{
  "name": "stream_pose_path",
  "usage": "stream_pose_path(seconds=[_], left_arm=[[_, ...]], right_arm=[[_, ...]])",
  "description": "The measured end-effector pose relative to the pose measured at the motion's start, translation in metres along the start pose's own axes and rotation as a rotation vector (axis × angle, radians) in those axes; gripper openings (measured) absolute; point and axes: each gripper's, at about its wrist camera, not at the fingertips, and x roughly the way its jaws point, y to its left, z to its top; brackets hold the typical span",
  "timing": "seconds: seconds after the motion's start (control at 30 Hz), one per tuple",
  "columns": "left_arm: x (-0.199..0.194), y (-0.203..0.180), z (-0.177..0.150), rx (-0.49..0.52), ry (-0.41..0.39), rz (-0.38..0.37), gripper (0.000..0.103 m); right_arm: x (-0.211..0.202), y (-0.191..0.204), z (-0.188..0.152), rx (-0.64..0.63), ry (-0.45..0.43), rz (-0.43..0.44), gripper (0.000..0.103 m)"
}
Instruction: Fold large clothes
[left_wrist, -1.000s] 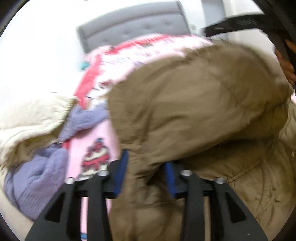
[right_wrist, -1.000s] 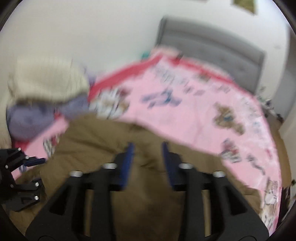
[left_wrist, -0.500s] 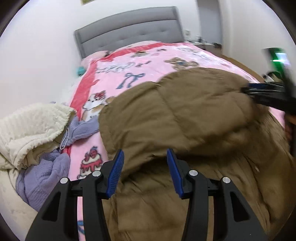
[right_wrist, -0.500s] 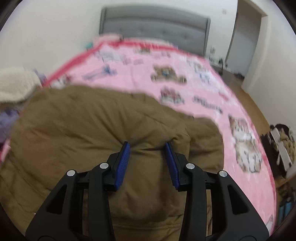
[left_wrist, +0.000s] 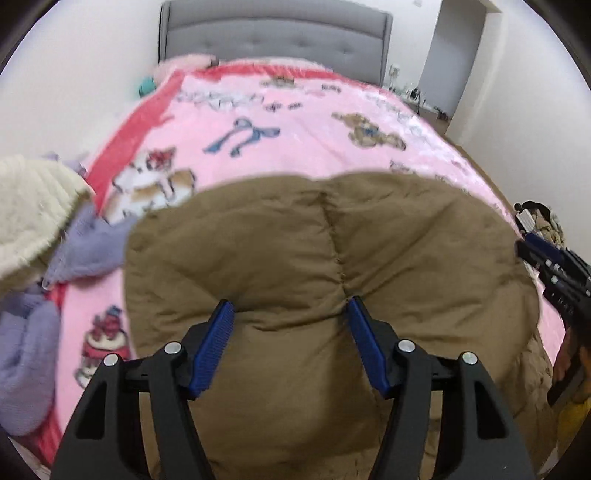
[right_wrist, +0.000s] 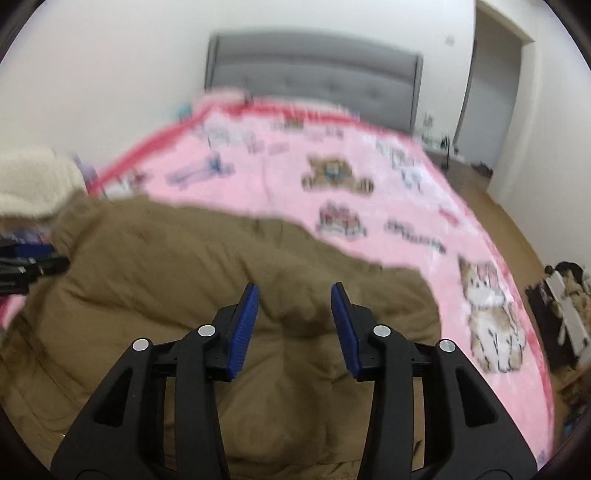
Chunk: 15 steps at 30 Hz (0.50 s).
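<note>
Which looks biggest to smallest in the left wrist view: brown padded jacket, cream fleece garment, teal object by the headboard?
1. Brown padded jacket
2. Cream fleece garment
3. Teal object, though farthest from the camera.

An olive-brown quilted padded coat (left_wrist: 325, 258) lies on a pink fleece blanket (left_wrist: 295, 122) with a red border, printed with cartoon puppies, bows and cakes. Beside it: cream fleece garment (left_wrist: 33, 206), lavender knit sweater (left_wrist: 22, 362); grey tufted headboard (left_wrist: 273, 33).

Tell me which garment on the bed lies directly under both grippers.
The brown padded coat. It lies spread flat at the foot of the bed, while the cream fleece and the lilac knit sit heaped at the left edge.
</note>
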Motion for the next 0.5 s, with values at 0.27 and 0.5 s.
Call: stream_pose_path(seconds=[0.27, 0.5], left_arm=[[0.041, -0.002, -0.011, -0.037, 0.082, 0.024, 0.064], [0.058, 0.000, -0.016, -0.039, 0.102, 0.014, 0.065]], right_arm=[[0.054, 0.000, -0.018, 0.030, 0.183, 0.021, 0.038], [0.072, 0.003, -0.029, -0.004, 0.213, 0.022, 0.038]])
